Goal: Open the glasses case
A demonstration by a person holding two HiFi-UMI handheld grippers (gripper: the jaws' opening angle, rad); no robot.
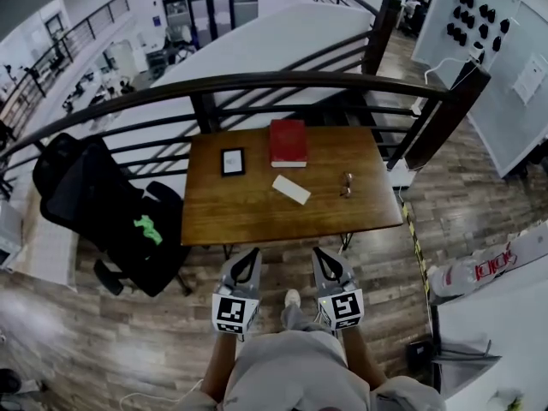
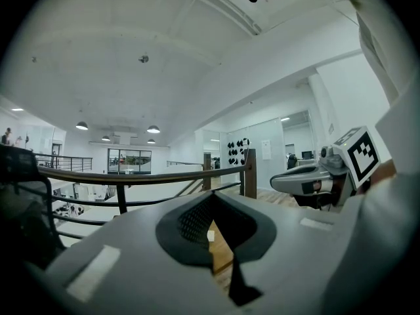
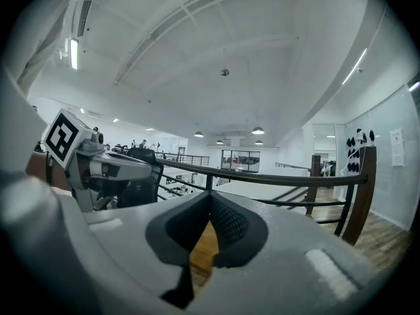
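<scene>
The glasses case is a flat white oblong that lies closed near the middle of the wooden table. A pair of glasses lies to its right. Both grippers hang side by side over the floor, short of the table's near edge and well apart from the case. My left gripper has its jaws together with nothing between them. My right gripper is likewise shut and empty. Each gripper view looks level over the table toward the railing and shows the other gripper beside it.
A red book and a small black-framed tablet lie at the table's far side. A dark metal railing runs right behind the table. A black office chair stands to the left. A low white counter is at the right.
</scene>
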